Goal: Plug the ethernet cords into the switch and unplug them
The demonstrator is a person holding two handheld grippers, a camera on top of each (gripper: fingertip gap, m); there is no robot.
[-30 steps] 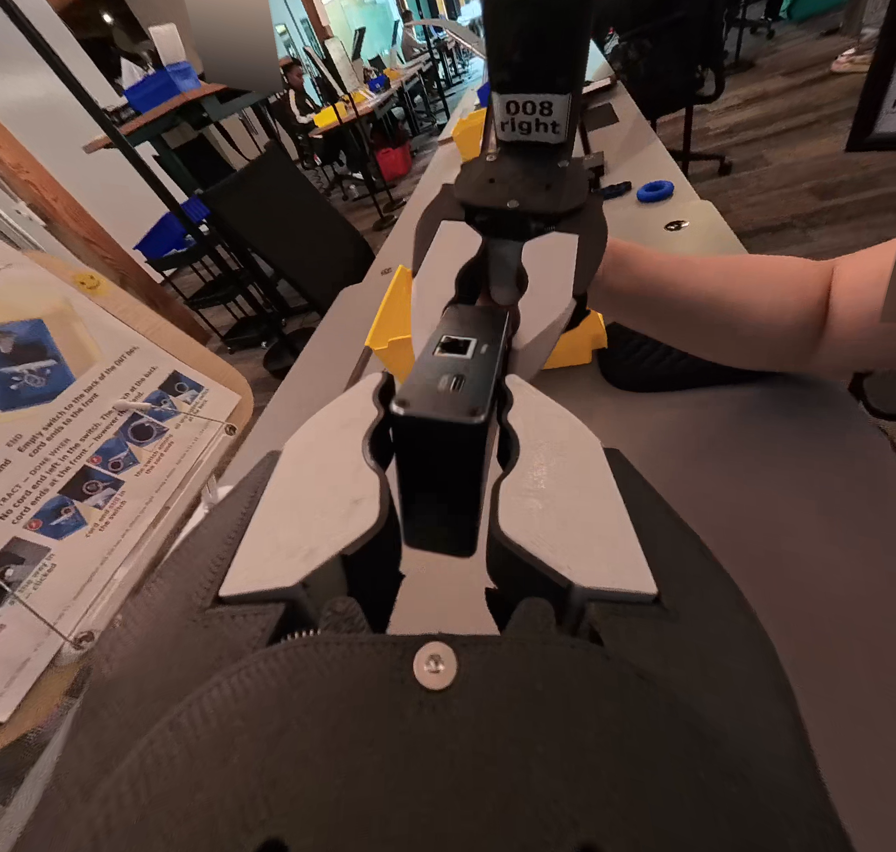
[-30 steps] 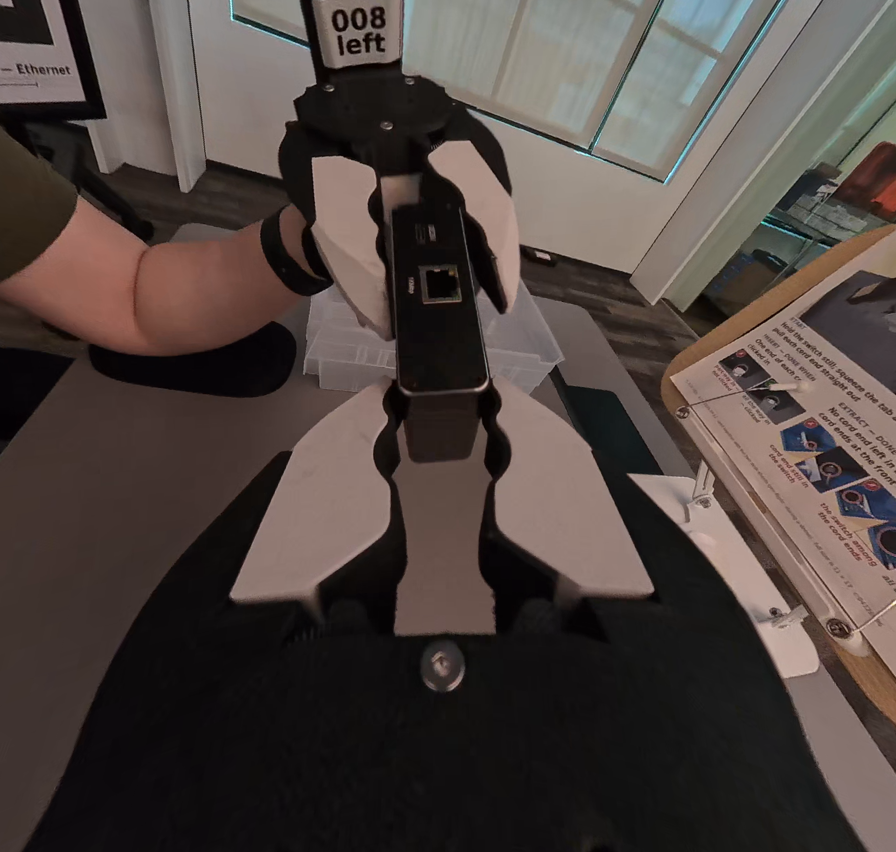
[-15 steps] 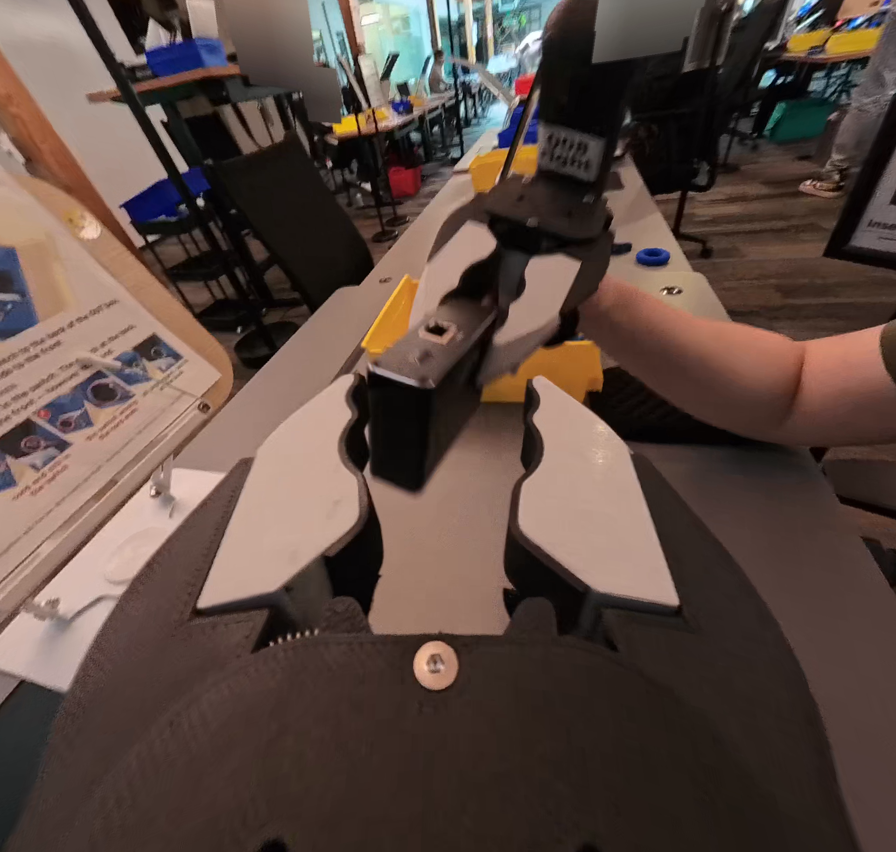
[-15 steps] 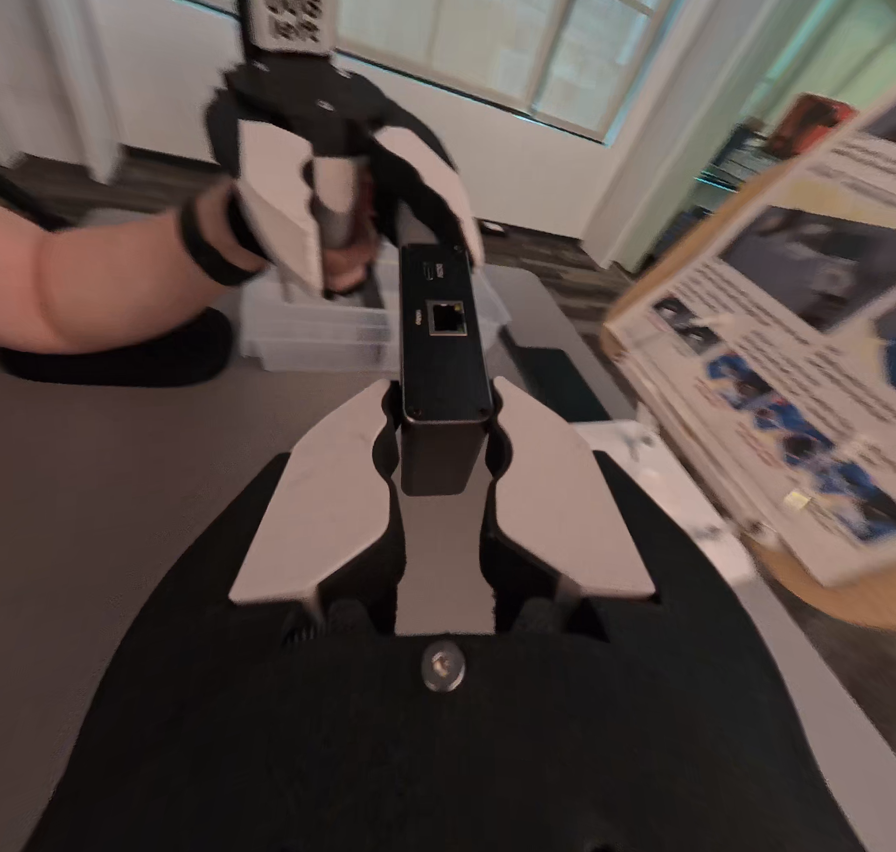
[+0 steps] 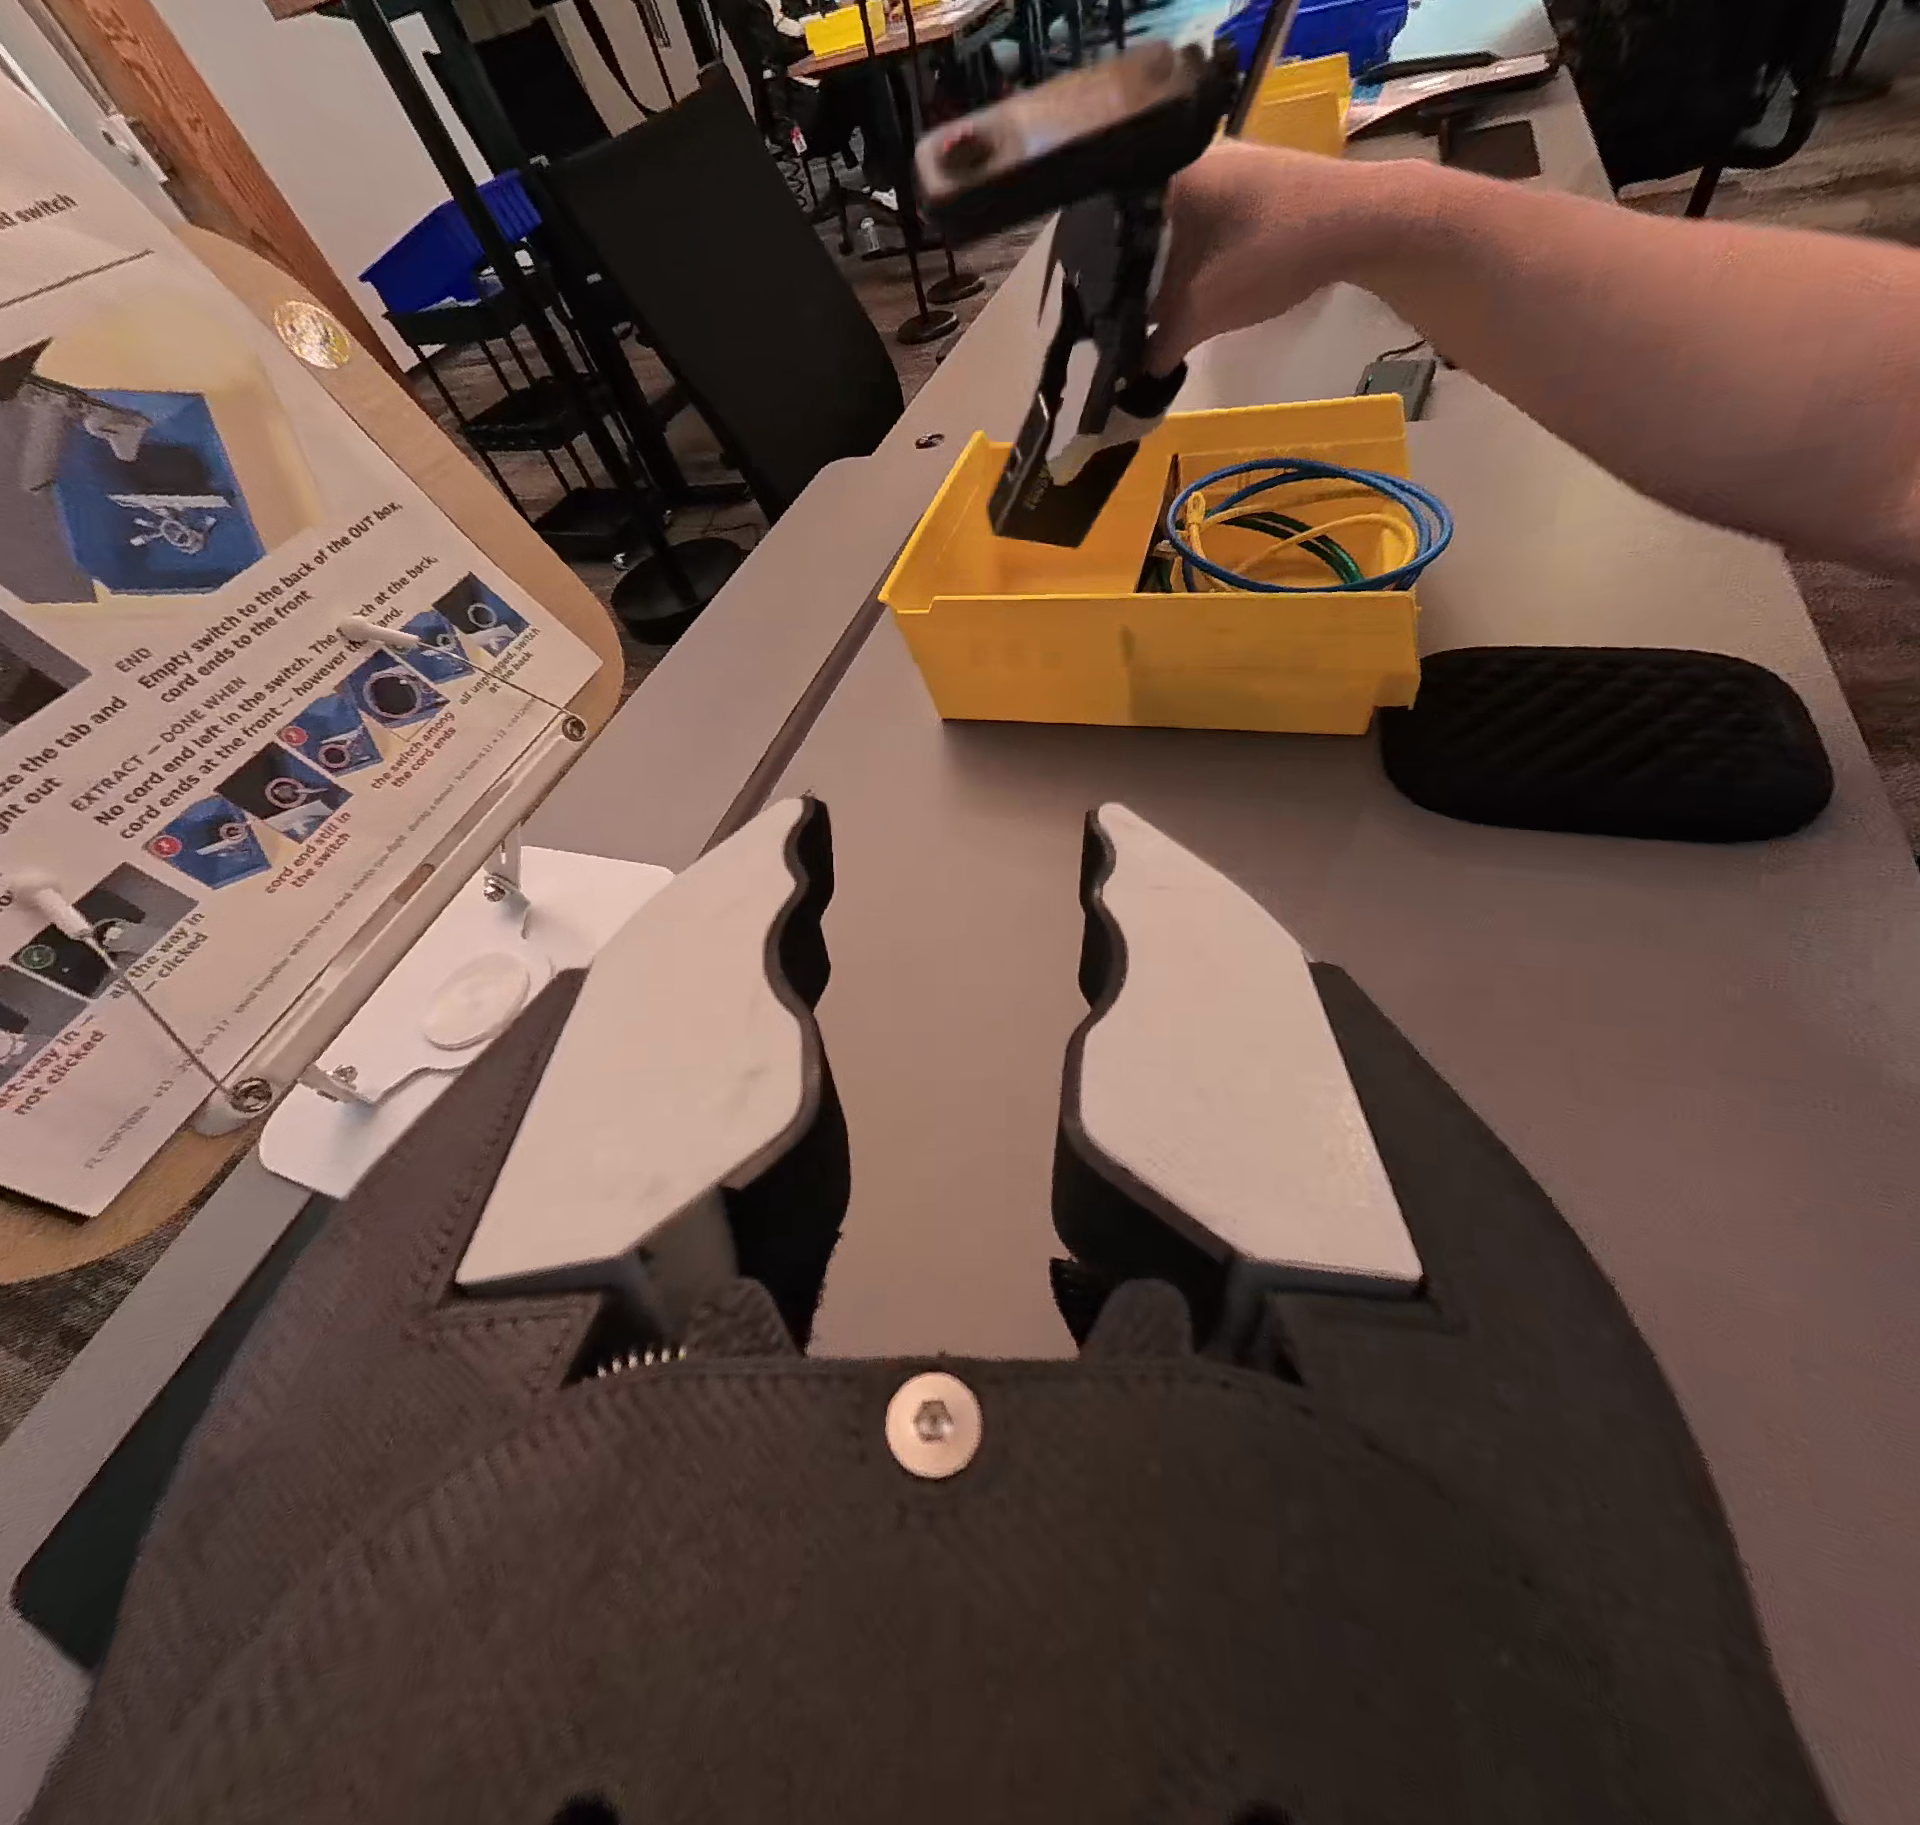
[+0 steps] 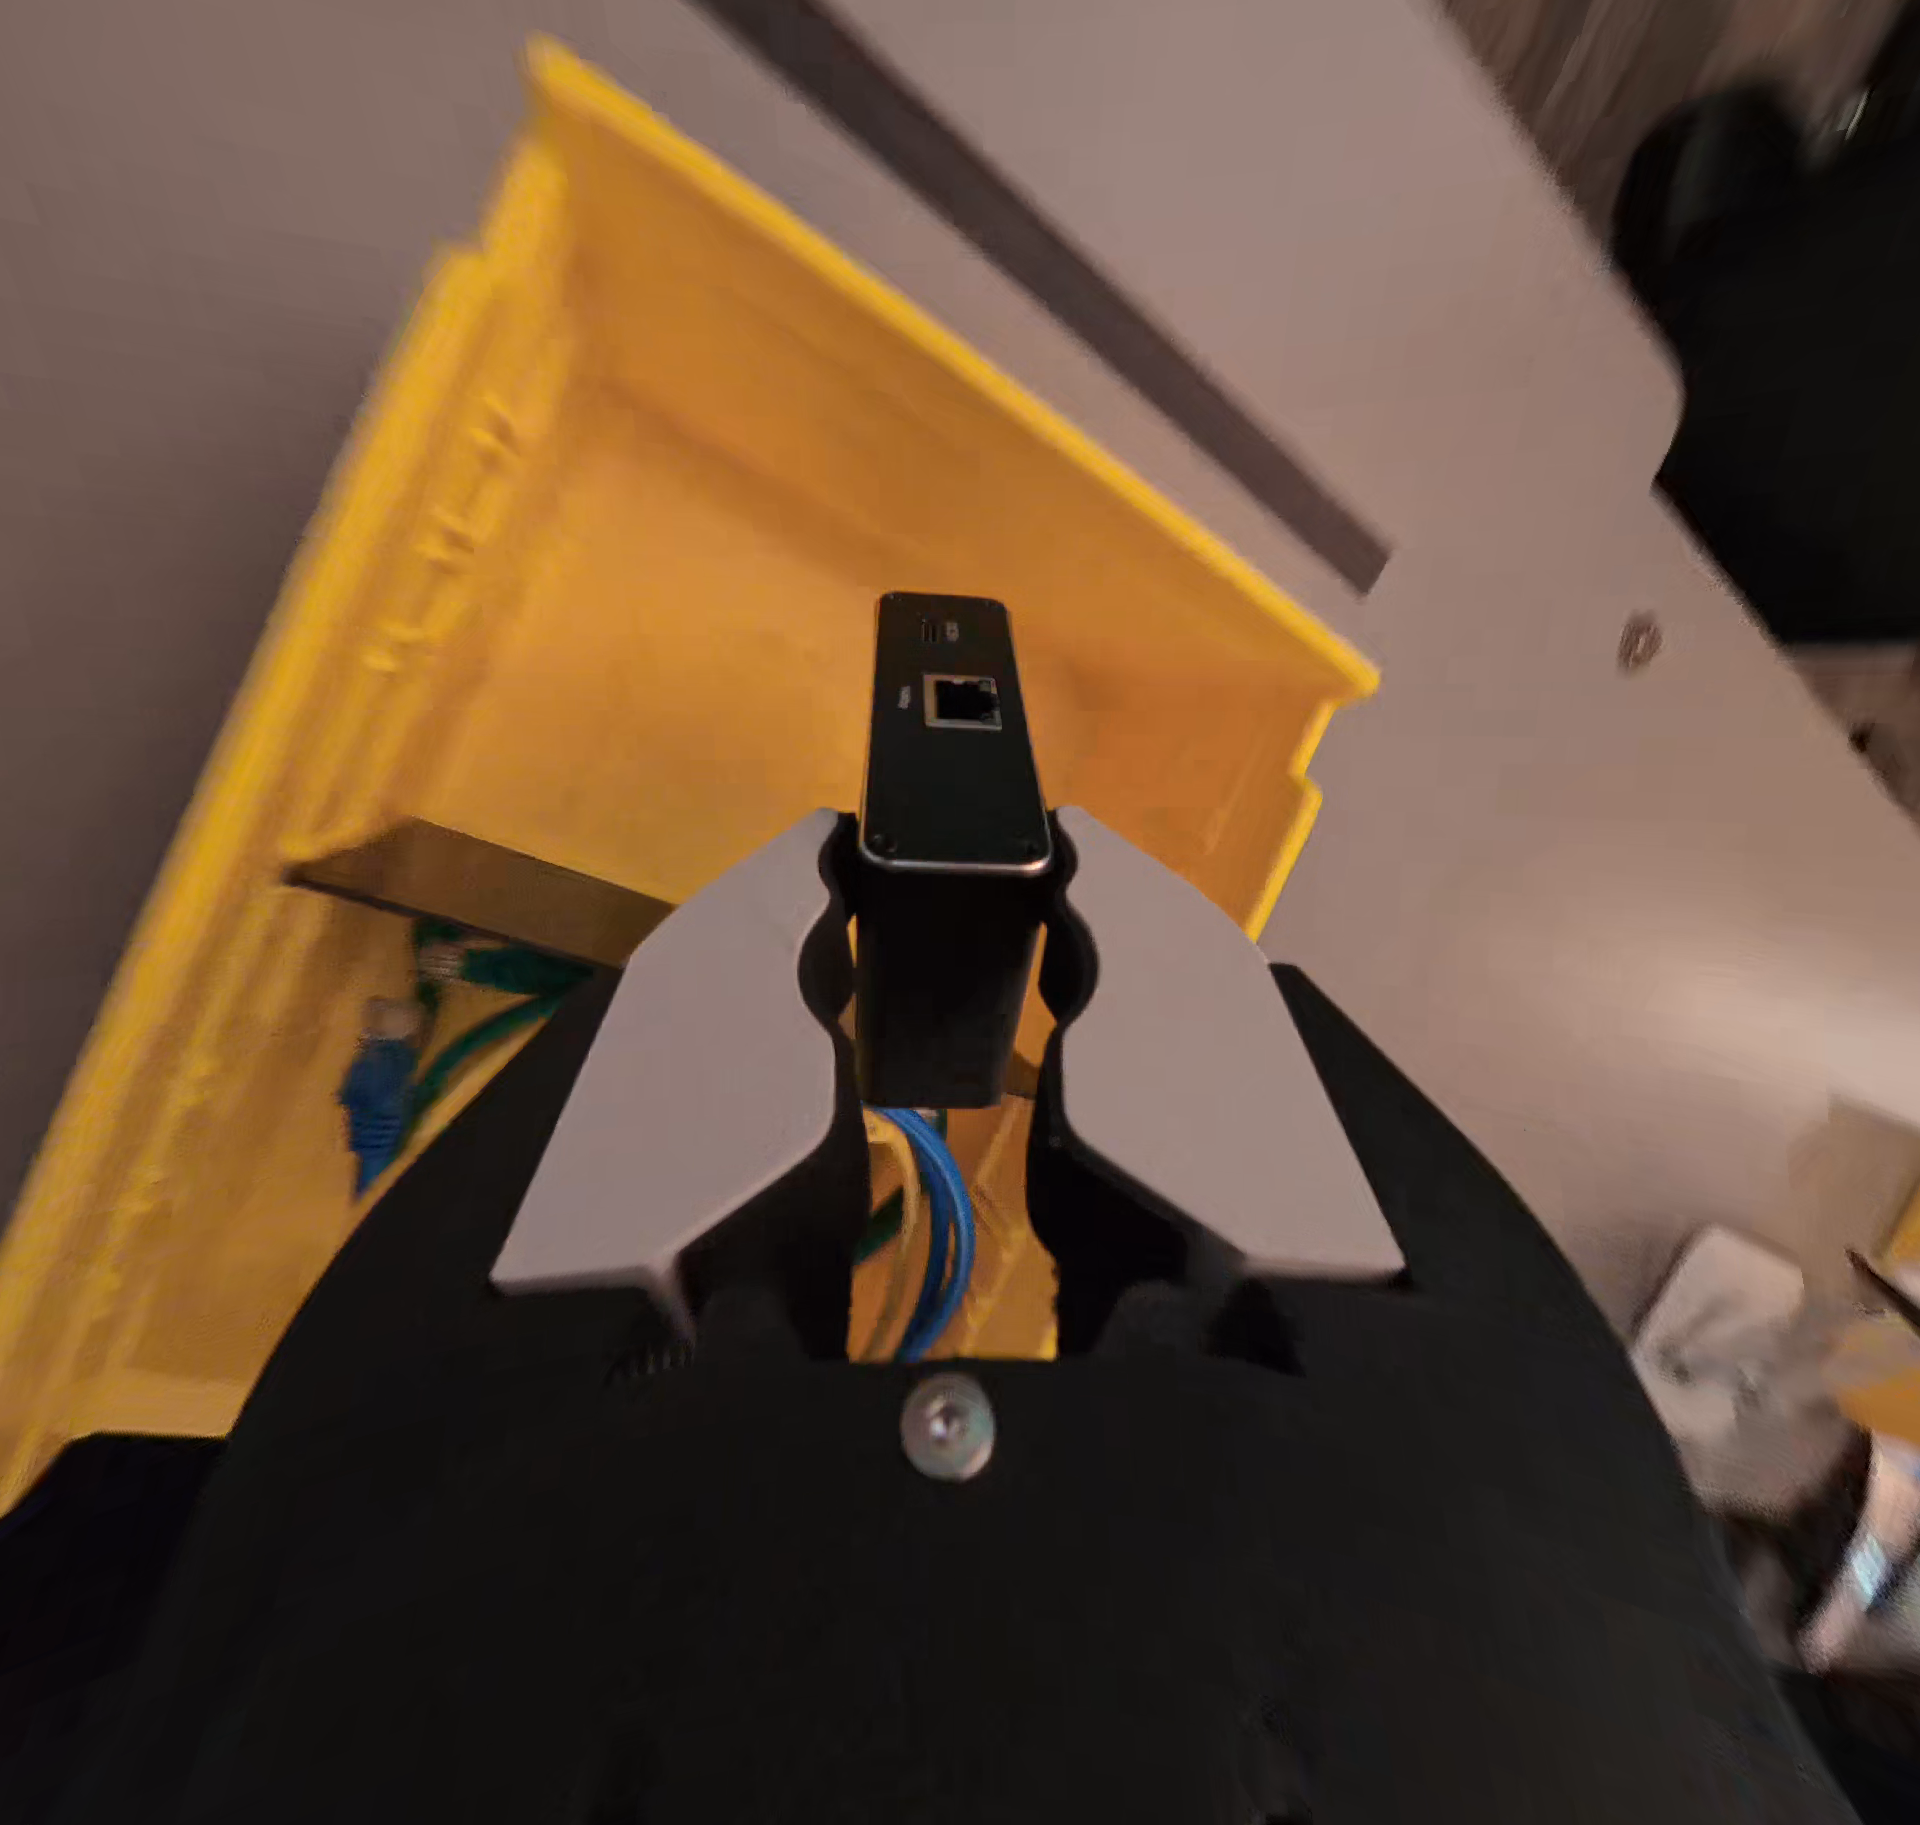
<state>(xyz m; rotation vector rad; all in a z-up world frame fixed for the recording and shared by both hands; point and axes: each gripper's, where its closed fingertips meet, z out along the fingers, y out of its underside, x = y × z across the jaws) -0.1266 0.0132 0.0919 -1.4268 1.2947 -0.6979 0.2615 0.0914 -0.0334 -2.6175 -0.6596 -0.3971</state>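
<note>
My right gripper [image 6: 951,840] is shut on the black switch [image 6: 951,736] and points it down into the empty compartment of the yellow bin [image 6: 727,528]. In the left wrist view the right gripper [image 5: 1081,435] holds the switch [image 5: 1049,497] tilted, its lower end inside the bin [image 5: 1143,653]. Coiled blue, yellow and green ethernet cords [image 5: 1309,528] lie in the bin's other compartment, behind a divider; they also show in the right wrist view [image 6: 935,1225]. My left gripper [image 5: 951,840] is open and empty above the grey table [image 5: 1455,996], well short of the bin.
An instruction board [image 5: 208,736] on a white stand [image 5: 436,1027] stands at the left table edge. A black padded rest [image 5: 1600,736] lies right of the bin. A person's forearm [image 5: 1558,341] reaches in from the right. Chairs and desks stand behind. The gap from one gripper's tips to the other's is roughly 40 cm.
My left gripper let go of the switch, opened and drew back. My right gripper carried the switch away and tipped it down into the yellow bin.
</note>
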